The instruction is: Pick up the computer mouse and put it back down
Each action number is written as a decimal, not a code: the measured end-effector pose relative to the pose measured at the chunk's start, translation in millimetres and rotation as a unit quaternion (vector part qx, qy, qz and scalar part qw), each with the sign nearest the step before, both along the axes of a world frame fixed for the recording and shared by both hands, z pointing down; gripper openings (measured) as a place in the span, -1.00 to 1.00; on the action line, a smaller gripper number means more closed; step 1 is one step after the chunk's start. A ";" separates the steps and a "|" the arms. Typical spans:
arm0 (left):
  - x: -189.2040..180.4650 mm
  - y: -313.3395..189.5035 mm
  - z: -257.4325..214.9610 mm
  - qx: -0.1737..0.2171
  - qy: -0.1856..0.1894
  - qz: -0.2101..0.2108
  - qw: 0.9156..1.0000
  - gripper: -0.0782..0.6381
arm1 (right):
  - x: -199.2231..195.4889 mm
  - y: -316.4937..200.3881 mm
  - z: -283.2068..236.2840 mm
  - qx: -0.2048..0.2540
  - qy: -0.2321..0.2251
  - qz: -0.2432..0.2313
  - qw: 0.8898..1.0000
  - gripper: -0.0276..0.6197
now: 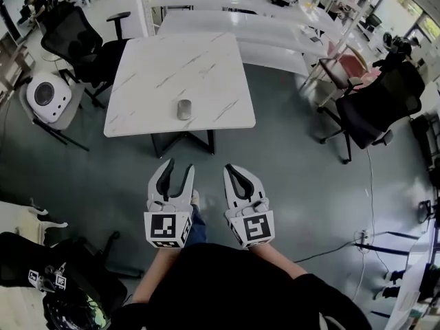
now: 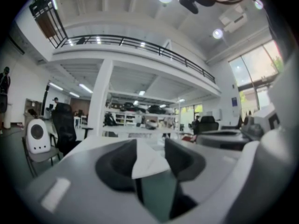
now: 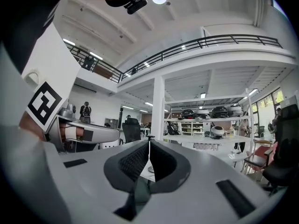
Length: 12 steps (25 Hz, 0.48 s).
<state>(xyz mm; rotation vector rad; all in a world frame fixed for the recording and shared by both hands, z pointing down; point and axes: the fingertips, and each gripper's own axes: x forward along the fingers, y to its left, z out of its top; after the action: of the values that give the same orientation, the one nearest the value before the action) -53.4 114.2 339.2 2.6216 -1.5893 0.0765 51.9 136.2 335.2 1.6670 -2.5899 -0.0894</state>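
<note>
Person is standing a bit back from the big white marble-look table with dark legs [image 1: 172, 60], out on the grey-green floor. A black mesh office chair [image 1: 72, 36] is sitting off to one side of it. Both tools are pointing level toward the table but hanging well short of it.

The left white two-jaw gripper with the marker cube [image 1: 178, 166] is holding its fingers spread, with nothing in the gap, just table and floor showing through. The right white gripper [image 1: 232, 170] is showing its fingertips pressed together, and it's carrying nothing either.

The small grey oval computer mouse [image 1: 183, 109] is lying near the table's front edge, roughly mid-width, with nothing around it and neither tool touching it.

My read: this is the approach, and the pick-up isn't happening yet. The next move is calling for closing the distance to the table. I'm guessing the left one is going to do the picking, since it's the spread one and is lining up closer to the mouse. It'd need to be straddling the mouse's sides before squeezing, because that rounded shell looks slippery.
</note>
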 end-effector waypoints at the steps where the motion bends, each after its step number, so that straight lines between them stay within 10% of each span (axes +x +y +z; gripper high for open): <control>1: -2.1 -11.5 1.5 -0.004 0.000 0.001 1.000 -0.25 | -3.1 -11.6 1.2 -0.003 -0.001 0.000 1.000 -0.85; 12: -14.1 -129.3 19.1 -0.030 -0.006 0.022 0.999 -0.25 | -21.7 -132.6 17.7 -0.030 0.011 0.019 0.999 -0.85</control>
<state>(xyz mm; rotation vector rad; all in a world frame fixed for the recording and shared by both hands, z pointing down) -67.4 -15.1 358.3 2.6152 -1.5090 0.1391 30.2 3.7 352.9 1.6839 -2.5187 -0.0269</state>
